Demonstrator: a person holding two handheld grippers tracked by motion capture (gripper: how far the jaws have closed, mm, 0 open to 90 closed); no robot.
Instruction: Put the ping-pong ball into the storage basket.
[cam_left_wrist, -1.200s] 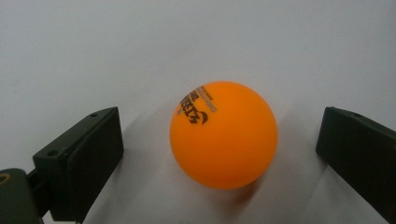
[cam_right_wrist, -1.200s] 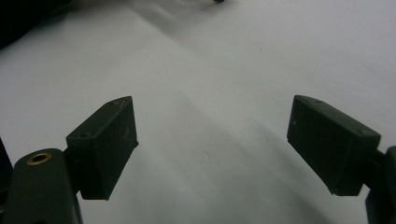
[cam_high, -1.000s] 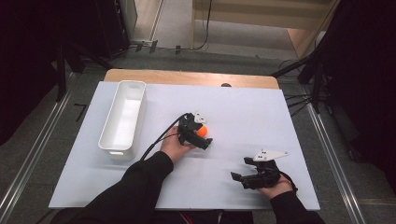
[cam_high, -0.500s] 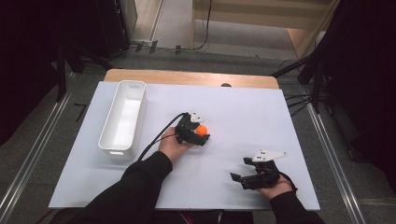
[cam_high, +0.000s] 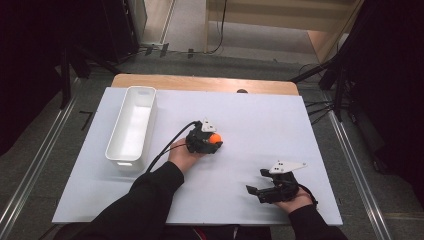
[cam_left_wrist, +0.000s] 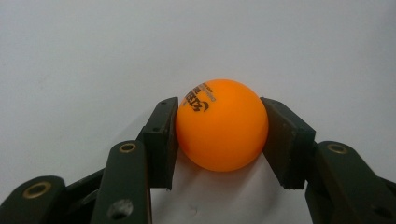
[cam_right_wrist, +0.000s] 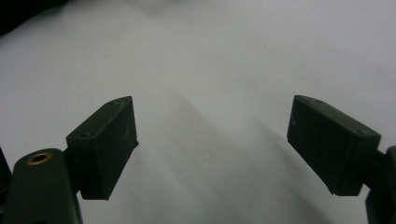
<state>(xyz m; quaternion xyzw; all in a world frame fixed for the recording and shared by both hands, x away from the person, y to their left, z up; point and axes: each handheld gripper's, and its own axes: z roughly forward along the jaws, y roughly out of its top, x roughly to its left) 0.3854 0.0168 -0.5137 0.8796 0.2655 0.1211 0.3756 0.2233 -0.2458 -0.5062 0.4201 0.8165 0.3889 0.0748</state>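
Orange ball (cam_left_wrist: 219, 125) sits squeezed between the left gripper (cam_high: 204, 140) fingers, mid surface. Right gripper (cam_high: 272, 188) fingers are wide apart. Next, probably carry it toward the white bin (cam_high: 131, 125) at nine o'clock.

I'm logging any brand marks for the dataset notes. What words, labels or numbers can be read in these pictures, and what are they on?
Orange ball, held between the left gripper's jaws: dark print near its top, seemingly a logo with small lettering, tilted and too blurred to read.
White tray: no text that can be seen.
White table sheet: no text that can be seen.
Right gripper, jaws wide apart: no markings that can be read.
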